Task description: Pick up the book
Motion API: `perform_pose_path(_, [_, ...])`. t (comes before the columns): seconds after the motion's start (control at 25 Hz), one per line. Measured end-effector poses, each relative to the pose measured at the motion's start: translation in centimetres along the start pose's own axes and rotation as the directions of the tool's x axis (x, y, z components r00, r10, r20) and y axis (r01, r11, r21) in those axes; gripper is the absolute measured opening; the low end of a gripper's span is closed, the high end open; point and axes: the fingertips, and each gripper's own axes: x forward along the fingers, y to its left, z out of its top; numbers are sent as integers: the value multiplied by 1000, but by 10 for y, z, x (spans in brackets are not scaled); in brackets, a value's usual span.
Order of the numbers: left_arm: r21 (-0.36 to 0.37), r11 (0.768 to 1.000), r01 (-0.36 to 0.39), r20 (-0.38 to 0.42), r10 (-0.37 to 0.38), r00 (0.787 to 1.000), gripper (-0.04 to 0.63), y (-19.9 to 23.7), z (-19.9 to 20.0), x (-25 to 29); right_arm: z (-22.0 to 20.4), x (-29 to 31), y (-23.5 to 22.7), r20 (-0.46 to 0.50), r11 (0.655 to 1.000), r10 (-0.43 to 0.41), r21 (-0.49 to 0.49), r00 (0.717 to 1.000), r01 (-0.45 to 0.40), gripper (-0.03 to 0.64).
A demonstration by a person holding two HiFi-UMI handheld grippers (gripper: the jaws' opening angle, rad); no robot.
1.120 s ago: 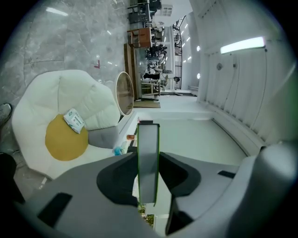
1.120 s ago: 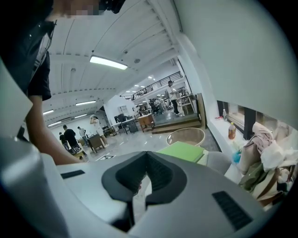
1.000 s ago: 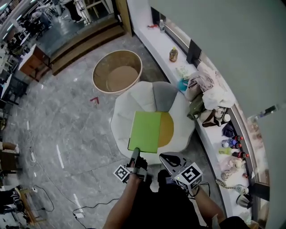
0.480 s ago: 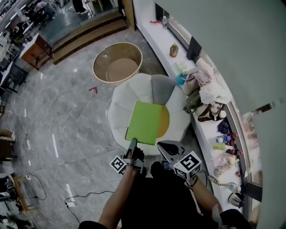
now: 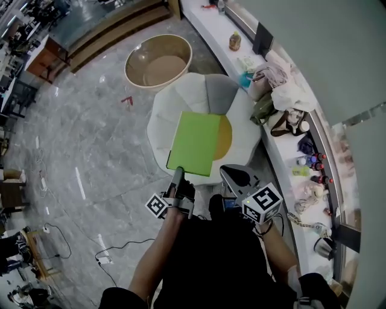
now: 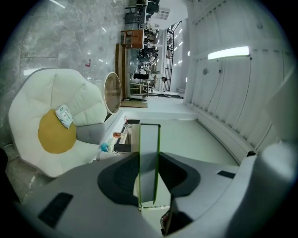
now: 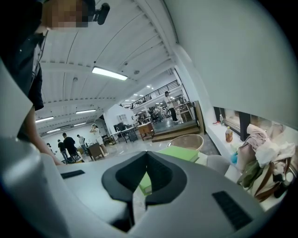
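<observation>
So the green book (image 5: 194, 143) is pinched by the left gripper (image 6: 149, 160), both pads clamped on its near edge close to 1 corner. All the rest of the cover sticks out unsupported over the white flower-shaped cushion (image 5: 181, 99). From the left gripper view it looks clear of the cushion, so I'd call the pick-up pretty much done and only the carry left.

The right gripper (image 7: 146, 153) has its jaws closed together on nothing and hangs just beside the left 1, near the person's body.

My take on doing this bit well: with a grip that far off-centre the book will want to droop or pivot. Keep the squeeze firm and the wrist flat, and move slowly with no swinging. If it starts to sag, opening the right gripper and getting it under the free side would be the easy fix.

As for the surroundings, the cushion has a yellow middle with a small packet (image 6: 64, 116) lying on it. It sits on a grey marbled floor (image 5: 90, 133), with a big round tan tub (image 5: 158, 60) beyond it. A white counter (image 5: 211, 18) runs along the right wall, cluttered with bags and bottles, so it's worth not swinging the book that way.
</observation>
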Motion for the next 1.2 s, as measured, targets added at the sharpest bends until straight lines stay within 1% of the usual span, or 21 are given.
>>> perform_pose_path(0.16, [-21,1000,22,2,-22,1000,140,-7,-4,-22,-10,-17,19,12,999,-31,7,999,31,15])
perform_pose_path(0.4, [-4,998,65,-29,-65,997,140,-18,-15,-66,-29,-50,48,41,995,-90,41,995,89,15])
perform_pose_path(0.72, [3,998,66,-72,-65,995,140,-30,-35,-164,-71,-87,131,-2,994,-105,22,994,105,15])
perform_pose_path(0.88, [-34,998,59,-67,-61,996,140,-27,-49,-213,-90,-105,168,-14,994,-108,0,994,108,15])
perform_pose_path(1.04, [-39,997,64,-62,-66,996,140,-31,-53,-243,-100,-117,181,-23,993,-120,-24,992,120,15])
perform_pose_path(1.2, [-5,997,77,-65,-77,995,140,-40,-56,-257,-96,-127,184,-13,992,-117,-55,993,116,15])
